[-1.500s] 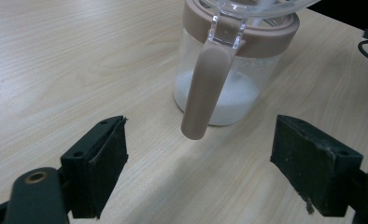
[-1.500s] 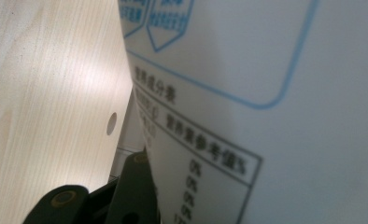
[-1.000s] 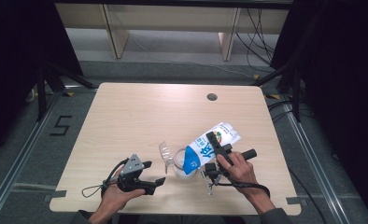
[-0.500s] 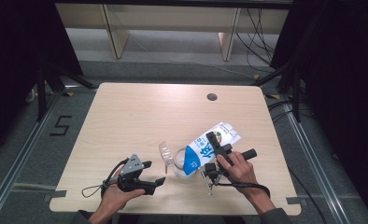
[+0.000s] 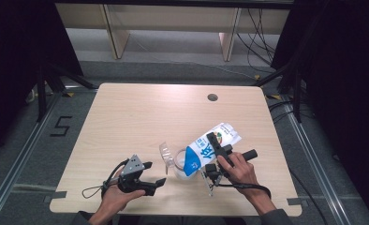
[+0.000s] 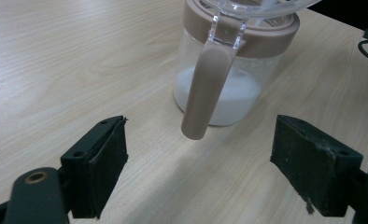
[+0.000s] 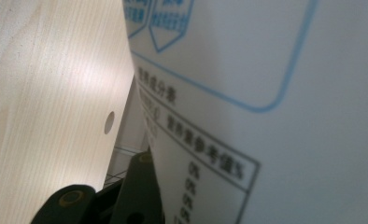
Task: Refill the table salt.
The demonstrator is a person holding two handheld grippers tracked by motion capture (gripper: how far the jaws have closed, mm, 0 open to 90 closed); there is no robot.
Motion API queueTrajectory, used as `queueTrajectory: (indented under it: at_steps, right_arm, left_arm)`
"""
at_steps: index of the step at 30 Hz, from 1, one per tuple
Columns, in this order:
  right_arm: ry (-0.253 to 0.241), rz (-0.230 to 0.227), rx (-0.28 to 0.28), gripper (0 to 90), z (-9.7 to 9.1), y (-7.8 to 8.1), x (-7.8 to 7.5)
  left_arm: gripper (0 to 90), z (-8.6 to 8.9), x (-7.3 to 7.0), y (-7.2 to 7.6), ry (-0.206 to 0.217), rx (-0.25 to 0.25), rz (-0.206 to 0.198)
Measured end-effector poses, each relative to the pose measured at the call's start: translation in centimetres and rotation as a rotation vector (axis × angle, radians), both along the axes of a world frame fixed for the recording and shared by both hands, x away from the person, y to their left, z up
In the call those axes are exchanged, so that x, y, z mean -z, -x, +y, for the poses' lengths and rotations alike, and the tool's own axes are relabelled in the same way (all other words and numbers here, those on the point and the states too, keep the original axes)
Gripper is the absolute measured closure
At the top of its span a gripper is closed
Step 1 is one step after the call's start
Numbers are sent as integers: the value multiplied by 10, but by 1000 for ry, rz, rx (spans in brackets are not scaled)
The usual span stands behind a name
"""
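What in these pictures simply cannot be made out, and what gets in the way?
- Jar mouth, high view: covered by the tilted bag, so any pouring is unseen.
- Jar top, left gripper view: cut off by the upper edge.
- Bag print, right gripper view: blurred from closeness, unreadable.
- Right hand-held gripper, right gripper view: one jaw hidden behind the bag.
- Bag lettering, high view: too small.

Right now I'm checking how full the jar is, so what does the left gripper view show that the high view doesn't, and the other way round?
The left gripper view shows white powder low in the jar and its brown handle between open jaws. The high view shows the right gripper shut on the tilted bag, its low end over the jar. Both show the jar on the table.
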State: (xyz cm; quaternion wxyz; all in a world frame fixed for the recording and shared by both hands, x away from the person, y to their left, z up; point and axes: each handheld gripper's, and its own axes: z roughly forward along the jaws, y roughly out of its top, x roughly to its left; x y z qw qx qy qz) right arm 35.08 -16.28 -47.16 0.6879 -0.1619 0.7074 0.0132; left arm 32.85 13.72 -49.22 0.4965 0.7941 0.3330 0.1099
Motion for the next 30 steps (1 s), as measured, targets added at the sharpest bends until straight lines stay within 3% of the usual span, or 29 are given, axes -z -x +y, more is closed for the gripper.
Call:
queueTrajectory:
  at_steps: [2, 18, 19, 21, 23, 25, 26, 30]
  right_arm:
    - [27, -13, -19, 703, 1, -1, -2]
    - [20, -13, -3, 720, 1, 1, 0]
    - [26, -17, -7, 721, 1, 1, -1]
    - [84, -43, -58, 725, 4, -2, -6]
    - [54, -35, -49, 727, 3, -2, -4]
    - [71, -33, -51, 728, 3, -2, -4]
    - [89, -55, -71, 729, 4, -3, -7]
    - [74, -68, -81, 732, 5, -3, -6]
  left_arm:
    - [177, 0, 0, 0, -3, 0, 2]
    - [177, 0, 0, 0, -5, -1, 0]
    - [177, 0, 0, 0, -5, -1, 0]
    - [177, 0, 0, 0, -5, 0, 0]
    - [177, 0, 0, 0, -6, 1, 0]
    - [177, 0, 0, 0, -5, 0, 0]
    - [176, 0, 0, 0, -5, -1, 0]
    - [177, 0, 0, 0, -1, -1, 0]
